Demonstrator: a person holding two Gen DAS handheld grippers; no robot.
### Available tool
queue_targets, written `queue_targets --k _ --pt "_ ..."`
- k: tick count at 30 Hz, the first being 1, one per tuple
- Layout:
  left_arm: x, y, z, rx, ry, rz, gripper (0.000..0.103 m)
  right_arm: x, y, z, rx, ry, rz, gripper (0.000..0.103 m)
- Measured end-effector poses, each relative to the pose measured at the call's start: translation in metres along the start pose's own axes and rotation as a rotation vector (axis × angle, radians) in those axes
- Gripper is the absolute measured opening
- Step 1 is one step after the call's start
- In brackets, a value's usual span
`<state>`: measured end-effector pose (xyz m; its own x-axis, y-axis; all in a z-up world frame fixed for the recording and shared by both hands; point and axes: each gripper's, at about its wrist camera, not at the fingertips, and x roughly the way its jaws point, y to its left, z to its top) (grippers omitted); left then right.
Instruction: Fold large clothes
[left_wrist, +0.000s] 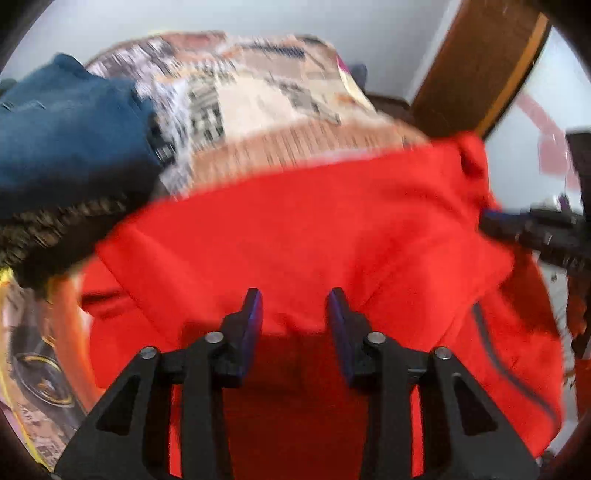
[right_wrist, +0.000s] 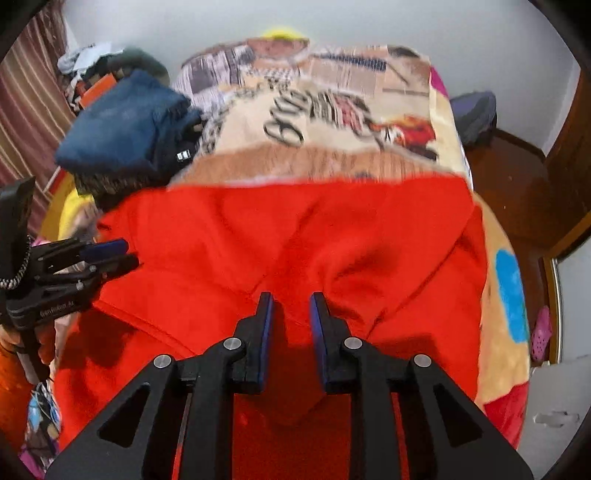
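A large red garment (left_wrist: 306, 236) lies spread across the near end of a bed; it also fills the right wrist view (right_wrist: 295, 243). My left gripper (left_wrist: 295, 299) is open just above the red cloth, nothing between its blue pads. My right gripper (right_wrist: 291, 302) is open with a narrower gap, over a raised fold of the red cloth. The right gripper shows at the right edge of the left wrist view (left_wrist: 495, 218). The left gripper shows at the left edge of the right wrist view (right_wrist: 125, 254), at the garment's left edge. A grey zipper line (left_wrist: 495, 350) runs down the garment's right side.
A patterned blanket (right_wrist: 332, 122) covers the bed beyond the garment. Folded blue clothes (right_wrist: 125, 125) are stacked on a dark knit item (left_wrist: 55, 225) at the bed's left. A brown wooden door (left_wrist: 476, 70) and dark floor (right_wrist: 506, 173) lie to the right. A clothes pile (right_wrist: 92, 62) sits far left.
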<state>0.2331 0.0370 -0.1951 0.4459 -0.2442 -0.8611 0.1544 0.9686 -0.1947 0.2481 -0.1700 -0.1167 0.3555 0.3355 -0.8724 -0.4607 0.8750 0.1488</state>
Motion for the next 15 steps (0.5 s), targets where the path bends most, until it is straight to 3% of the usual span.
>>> queue_targets --k 2,5,9,15 --pt "-0.001 -0.002 -0.010 0.020 -0.039 0.020 0.046 -0.008 -0.004 -0.007 -0.002 -0.022 0.018 0.021" --pt "-0.010 -0.001 -0.014 0.029 -0.057 0.081 0.060 -0.020 -0.007 -0.014 0.005 -0.022 0.028 0.028" --pt "-0.022 0.007 -0.018 0.000 -0.053 0.070 0.060 -0.032 -0.013 -0.019 0.047 -0.032 0.009 0.055" --pt "-0.051 0.036 -0.021 -0.104 -0.123 0.145 0.063 -0.055 -0.030 -0.017 0.093 -0.102 -0.034 0.056"
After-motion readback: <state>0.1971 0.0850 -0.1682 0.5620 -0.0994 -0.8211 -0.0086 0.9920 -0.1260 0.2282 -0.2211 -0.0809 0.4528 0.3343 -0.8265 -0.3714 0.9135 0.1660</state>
